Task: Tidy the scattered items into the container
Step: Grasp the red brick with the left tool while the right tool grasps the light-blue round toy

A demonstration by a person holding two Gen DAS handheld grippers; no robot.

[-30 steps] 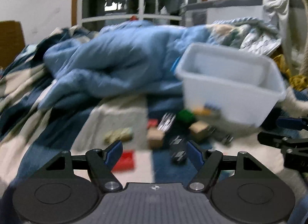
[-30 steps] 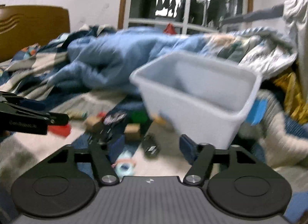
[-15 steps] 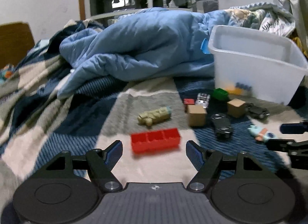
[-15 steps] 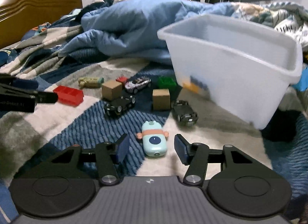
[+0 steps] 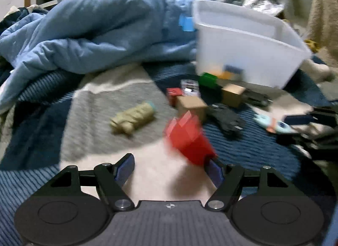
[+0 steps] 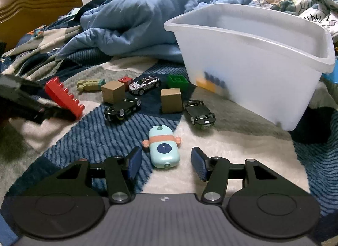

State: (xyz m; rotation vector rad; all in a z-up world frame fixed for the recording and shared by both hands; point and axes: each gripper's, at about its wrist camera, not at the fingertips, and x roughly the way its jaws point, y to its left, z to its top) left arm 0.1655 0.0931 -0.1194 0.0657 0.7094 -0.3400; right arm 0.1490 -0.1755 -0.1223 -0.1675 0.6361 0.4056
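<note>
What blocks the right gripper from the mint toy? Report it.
Nothing visible. The mint toy lies on the blanket just ahead of the open right gripper, between its fingers, with clear gaps either side.

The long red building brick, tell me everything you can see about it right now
The long red building brick looks like glossy plastic, with a row of studs along one long face. It is tipped up at an angle, its raised end pointing up and left in the right wrist view, its low end by the left claw, whose fingers stand wide apart. One fingertip meets its low end. In the left wrist view it is motion-blurred. A real grip cannot be confirmed.
</note>
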